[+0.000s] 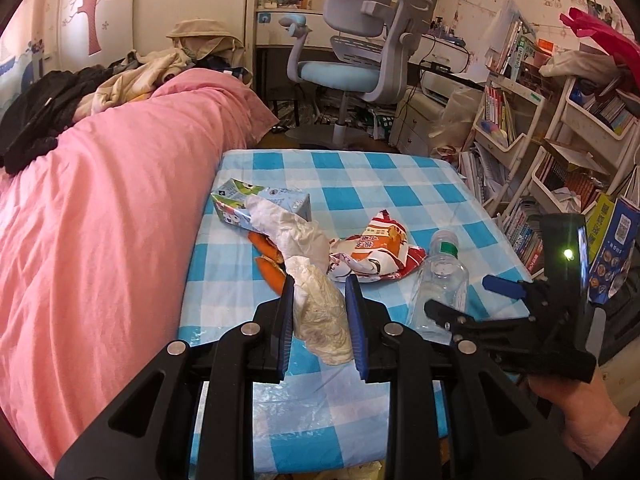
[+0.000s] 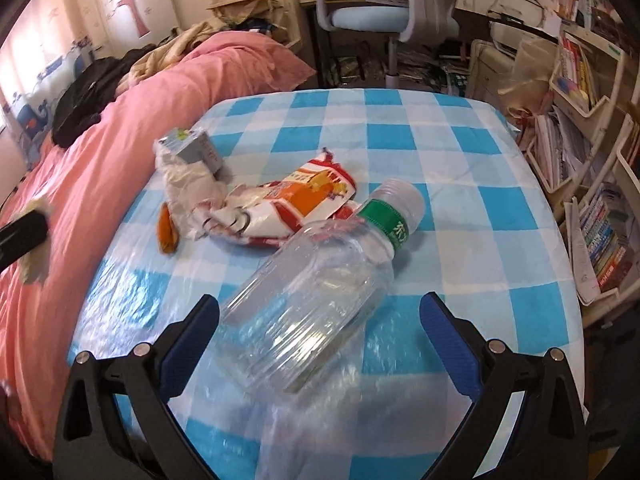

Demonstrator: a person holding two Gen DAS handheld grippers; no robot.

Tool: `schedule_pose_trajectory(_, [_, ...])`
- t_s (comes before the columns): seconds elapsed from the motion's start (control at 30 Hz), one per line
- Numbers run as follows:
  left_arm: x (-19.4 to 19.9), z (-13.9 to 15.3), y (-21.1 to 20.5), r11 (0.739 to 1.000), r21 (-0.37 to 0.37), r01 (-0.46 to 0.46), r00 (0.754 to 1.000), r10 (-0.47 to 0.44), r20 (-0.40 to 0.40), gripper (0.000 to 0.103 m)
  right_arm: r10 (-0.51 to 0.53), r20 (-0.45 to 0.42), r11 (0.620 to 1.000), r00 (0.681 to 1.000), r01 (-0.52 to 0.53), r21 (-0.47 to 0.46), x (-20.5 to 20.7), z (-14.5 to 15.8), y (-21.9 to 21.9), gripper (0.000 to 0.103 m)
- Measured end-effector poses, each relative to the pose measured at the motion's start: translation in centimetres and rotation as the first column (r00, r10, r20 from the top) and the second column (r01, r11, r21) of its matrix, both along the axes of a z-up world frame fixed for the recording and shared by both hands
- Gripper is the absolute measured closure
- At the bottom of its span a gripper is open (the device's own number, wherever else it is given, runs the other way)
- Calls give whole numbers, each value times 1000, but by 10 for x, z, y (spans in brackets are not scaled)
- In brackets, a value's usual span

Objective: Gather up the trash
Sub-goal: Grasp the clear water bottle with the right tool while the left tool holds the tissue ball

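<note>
L gripper (image 1: 320, 312) pinching crumpled tissue (image 1: 320, 320) above checkered table (image 2: 400, 140); R gripper (image 2: 320, 340) spread wide, straddling clear bottle (image 2: 312, 300) on table.

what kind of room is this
Most likely a child's bedroom that doubles as a study: a bed with a pink duvet, a desk chair at a desk, and shelves crammed with books. The trash lies on a checked table beside the bed.

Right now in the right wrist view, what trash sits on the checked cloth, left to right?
Orange peel → crumpled tissue → snack wrapper → clear plastic bottle, lying between the open fingers of the right gripper. The carton is left out: it overlaps the tissue.
</note>
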State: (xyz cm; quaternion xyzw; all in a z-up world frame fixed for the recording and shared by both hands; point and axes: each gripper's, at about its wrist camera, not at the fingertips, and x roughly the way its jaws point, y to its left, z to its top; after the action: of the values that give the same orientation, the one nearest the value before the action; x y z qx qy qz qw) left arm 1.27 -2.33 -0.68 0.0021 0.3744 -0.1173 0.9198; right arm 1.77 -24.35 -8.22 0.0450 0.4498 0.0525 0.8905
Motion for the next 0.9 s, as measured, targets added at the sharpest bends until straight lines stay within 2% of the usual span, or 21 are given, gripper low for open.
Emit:
schedule_pose_trajectory(0.1, [1, 1, 3, 1000, -1, -4, 1000, 4, 0, 80, -14, -8, 999, 1000, 15, 44, 6, -2, -2, 8])
schedule_pose_trajectory(0.33, [9, 1, 34, 993, -100, -68, 997, 65, -34, 80, 14, -50, 995, 999, -9, 95, 13, -9, 9, 7])
schedule_pose_trajectory(0.47, [12, 0, 50, 985, -131, -114, 993, 109, -44, 80, 40, -78, 990, 996, -29, 137, 16, -14, 6, 7])
schedule_pose_trajectory(0.63, [15, -3, 57, 983, -123, -136, 990, 131, -46, 80, 87, -91, 981, 992, -69, 183, 12, -14, -3, 17])
schedule_pose_trajectory(0.7, [15, -3, 55, 985, -114, -133, 991, 128, -46, 80, 116, -99, 976, 988, -94, 197, 9, -11, -8, 26])
schedule_pose_trajectory(0.8, [16, -5, 48, 988, -93, -123, 992, 119, -45, 80, 184, -127, 967, 975, -156, 203, 3, -8, -11, 33])
schedule_pose_trajectory(0.9, [16, -6, 44, 990, -79, -118, 992, 114, -47, 80, 243, -135, 967, 961, -230, 109, -10, -2, -7, 36])
